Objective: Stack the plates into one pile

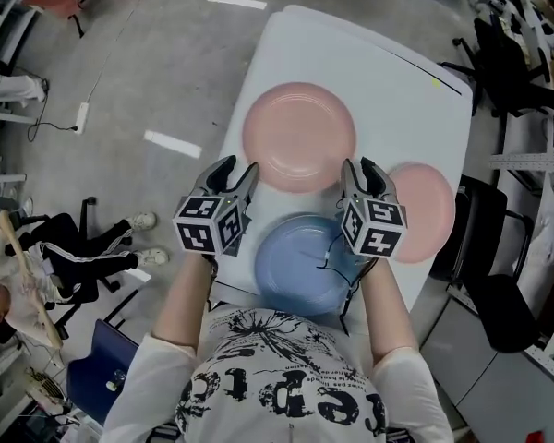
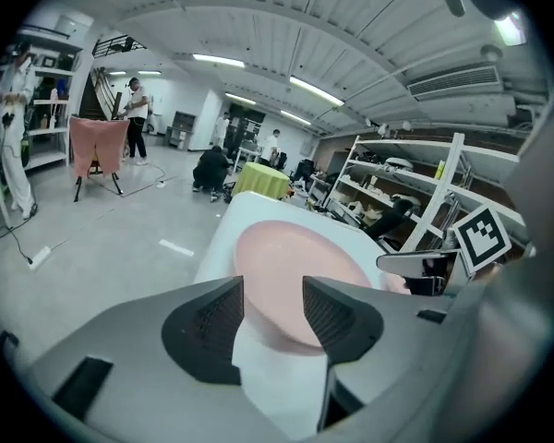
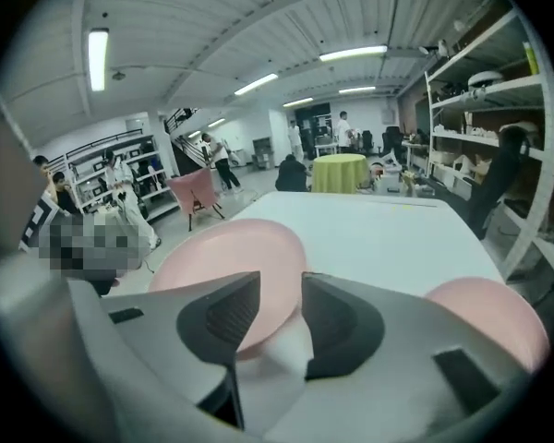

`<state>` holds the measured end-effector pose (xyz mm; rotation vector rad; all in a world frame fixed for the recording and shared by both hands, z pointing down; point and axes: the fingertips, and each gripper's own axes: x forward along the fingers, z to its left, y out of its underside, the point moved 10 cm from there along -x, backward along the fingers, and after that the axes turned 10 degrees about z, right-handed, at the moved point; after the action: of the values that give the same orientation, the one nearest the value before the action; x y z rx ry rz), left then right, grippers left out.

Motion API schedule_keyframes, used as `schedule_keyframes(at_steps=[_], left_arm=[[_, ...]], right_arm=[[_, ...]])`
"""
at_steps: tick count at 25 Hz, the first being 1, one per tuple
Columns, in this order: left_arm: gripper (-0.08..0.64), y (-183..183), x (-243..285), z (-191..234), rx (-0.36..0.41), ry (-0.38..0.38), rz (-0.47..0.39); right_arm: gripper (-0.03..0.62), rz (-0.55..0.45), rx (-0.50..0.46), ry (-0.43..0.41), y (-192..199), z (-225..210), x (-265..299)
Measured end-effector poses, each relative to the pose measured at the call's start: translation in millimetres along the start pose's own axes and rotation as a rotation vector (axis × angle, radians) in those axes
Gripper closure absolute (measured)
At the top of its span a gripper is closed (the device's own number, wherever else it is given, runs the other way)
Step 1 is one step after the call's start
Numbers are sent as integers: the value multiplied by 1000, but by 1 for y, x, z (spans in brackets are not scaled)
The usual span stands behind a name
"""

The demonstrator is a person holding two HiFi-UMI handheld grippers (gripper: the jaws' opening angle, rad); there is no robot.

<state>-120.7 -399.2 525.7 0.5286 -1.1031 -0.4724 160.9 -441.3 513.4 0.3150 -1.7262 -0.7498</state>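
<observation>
A smooth white rectangular table [image 1: 388,90] with rounded corners carries three round, shallow plates with plain matte surfaces and low raised rims. The large pale pink round plate [image 1: 298,137] lies mid-table, nearer the left edge. The smaller pink round plate [image 1: 429,206] sits at the right edge, and the light blue round plate [image 1: 295,266] lies at the near edge, between the person's forearms. None is stacked on another. The left gripper [image 1: 237,167], grey with dark ribbed pads, has its jaws spread wide and grips nothing; the large pink plate's near rim and bare tabletop show through the gap. The right gripper [image 1: 358,166] is likewise spread and empty, above the space between the large pink plate and the smaller one.
</observation>
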Motion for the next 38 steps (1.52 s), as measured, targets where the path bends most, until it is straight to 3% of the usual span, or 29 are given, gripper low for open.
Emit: schedule_keyframes(at_steps=[7,11,17,21,26,38], left_arm=[[364,-14,46,26,-51,-12,82],[381,-24,62,32,-19,-25,165],[433,-27,71,44,0,-8,227],[462,-28,73,42,-5,14,238],[462,-28,67,36,43,5,257],[463,-31,-9,14,111,1,157]], right_arm=[[462,112,36,21,-9,-21,42],[477,169,42,63,-11,-25,57],[509,223,35,42,-13,-16,72],[528,217,42,41,-12,-16,73],[528,232,35,44,-10,-15,66],[528,133,53,49,-5,16,-7]])
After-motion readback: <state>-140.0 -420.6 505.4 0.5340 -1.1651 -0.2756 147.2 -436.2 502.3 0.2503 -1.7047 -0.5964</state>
